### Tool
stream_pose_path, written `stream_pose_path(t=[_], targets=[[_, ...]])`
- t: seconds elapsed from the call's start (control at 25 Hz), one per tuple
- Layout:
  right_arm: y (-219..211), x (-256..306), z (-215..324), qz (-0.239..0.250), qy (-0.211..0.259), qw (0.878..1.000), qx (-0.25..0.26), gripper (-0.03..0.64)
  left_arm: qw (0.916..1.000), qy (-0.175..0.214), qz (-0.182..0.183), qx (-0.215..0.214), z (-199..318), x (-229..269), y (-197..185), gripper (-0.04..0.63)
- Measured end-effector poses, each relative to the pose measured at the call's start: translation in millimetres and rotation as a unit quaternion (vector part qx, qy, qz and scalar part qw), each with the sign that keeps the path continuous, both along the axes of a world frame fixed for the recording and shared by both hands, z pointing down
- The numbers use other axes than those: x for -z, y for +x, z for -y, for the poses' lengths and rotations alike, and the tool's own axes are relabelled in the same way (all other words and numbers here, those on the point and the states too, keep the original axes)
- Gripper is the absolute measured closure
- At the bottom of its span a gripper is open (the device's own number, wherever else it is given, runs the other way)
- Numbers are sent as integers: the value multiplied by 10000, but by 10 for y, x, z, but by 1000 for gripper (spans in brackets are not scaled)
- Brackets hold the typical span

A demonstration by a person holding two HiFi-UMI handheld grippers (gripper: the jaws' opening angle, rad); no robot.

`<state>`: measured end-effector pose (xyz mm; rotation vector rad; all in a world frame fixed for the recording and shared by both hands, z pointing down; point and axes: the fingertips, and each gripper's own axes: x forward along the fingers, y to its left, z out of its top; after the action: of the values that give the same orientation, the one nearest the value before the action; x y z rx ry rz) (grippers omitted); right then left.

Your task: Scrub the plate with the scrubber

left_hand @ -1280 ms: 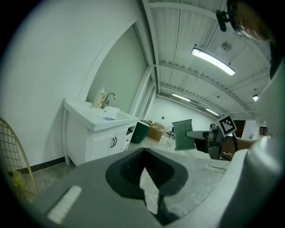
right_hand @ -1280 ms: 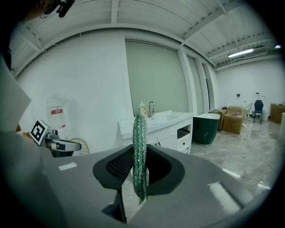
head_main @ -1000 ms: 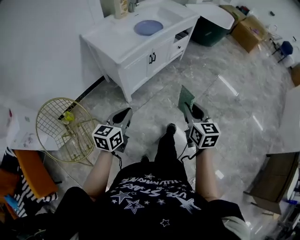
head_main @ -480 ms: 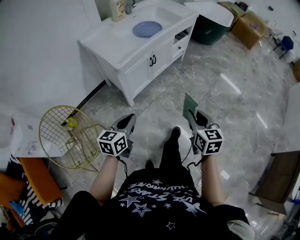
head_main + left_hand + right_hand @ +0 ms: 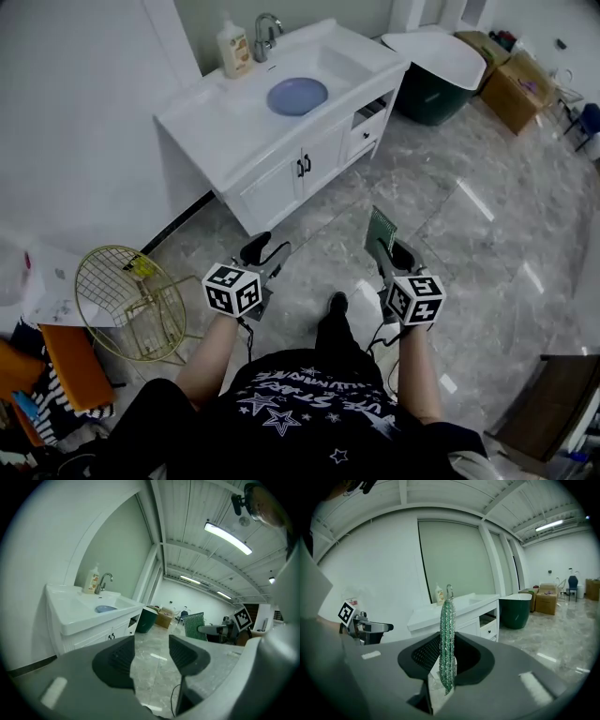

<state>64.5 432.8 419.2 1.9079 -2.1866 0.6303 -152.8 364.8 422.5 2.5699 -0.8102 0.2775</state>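
Left gripper point(image 5: 265, 251) is empty with jaws wide apart, held over the grey marble floor point(image 5: 469, 216) in front of the white vanity cabinet point(image 5: 281, 159). The one round flat pale-blue plate point(image 5: 297, 96) lies in the white sink basin point(image 5: 333, 61) on that cabinet, beside the chrome faucet point(image 5: 265, 36) and one soap bottle point(image 5: 233, 47), well apart from and ahead of both grippers. Right gripper point(image 5: 389, 242) has its jaws closed on the one flat green glittery mesh scrubber point(image 5: 380, 225), which stands upright and edge-on between them, also well short of the plate.
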Motion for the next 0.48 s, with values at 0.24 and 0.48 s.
stream_pose_path(t=[0.24,0.48], targets=[[644,118,740,64,166,9995,242,509,9993,41,-156,337,630,145,697,213],[1122,288,1289,263,301,9983,421,508,9968,-179,-243,741,1000,202,1071,174]])
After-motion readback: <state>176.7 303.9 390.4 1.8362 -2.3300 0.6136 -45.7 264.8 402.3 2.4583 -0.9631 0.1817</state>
